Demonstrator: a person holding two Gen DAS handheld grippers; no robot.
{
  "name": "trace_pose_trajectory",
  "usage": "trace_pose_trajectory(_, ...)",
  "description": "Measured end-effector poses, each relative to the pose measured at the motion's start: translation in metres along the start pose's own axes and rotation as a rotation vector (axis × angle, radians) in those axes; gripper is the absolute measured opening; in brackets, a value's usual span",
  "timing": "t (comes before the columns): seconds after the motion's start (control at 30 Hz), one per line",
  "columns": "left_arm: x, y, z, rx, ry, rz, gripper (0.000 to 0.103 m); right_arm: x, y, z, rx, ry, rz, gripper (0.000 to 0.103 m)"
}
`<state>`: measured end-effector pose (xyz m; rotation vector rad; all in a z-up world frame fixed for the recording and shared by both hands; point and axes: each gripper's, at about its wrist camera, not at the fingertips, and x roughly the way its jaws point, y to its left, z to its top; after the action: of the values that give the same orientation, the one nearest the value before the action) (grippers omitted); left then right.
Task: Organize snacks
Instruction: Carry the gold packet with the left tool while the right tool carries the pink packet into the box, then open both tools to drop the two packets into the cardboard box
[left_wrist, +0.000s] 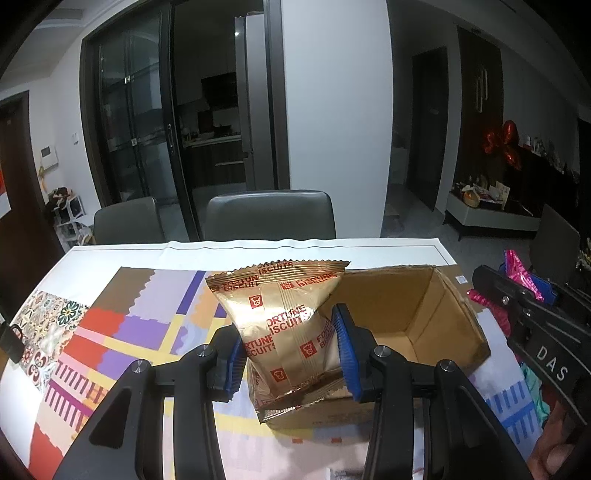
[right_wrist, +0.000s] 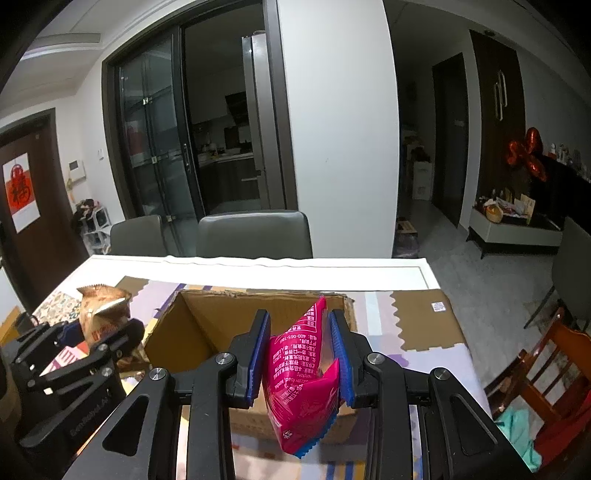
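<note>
Two packets: gold packet (left_wrist: 291, 332), pink packet (right_wrist: 306, 384).

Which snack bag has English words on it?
The gold bag, held by the left gripper, says FORTUNE BISCUITS. The pink bag doesn't.

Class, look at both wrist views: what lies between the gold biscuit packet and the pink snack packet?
The open cardboard box lies between them. The right wrist view shows the gold biscuit packet left of it and the pink snack packet over its near right side.
</note>
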<state>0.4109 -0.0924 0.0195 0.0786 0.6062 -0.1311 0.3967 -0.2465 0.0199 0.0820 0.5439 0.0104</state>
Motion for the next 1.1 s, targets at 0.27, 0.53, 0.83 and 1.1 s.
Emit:
trace_pose_trajectory(0.27,0.023,0.007,0.008,-0.007,0.014,0.014,0.043,0.019,0.008,0.007,-0.006,0.004,0.004,0.034)
trace_pose_trajectory(0.53,0.043,0.010,0.011,-0.001,0.028,0.015,0.043,0.039,0.012,0.013,-0.013,0.014,0.000,0.034)
trace_pose_trajectory(0.83,0.065,0.012,0.007,-0.005,0.068,0.017,0.043,0.062,0.012,0.008,-0.019,0.055,-0.011,0.034)
trace_pose_trajectory(1.1,0.067,0.013,0.006,-0.010,0.075,0.013,0.055,0.075,0.009,0.005,-0.010,0.088,-0.003,0.035)
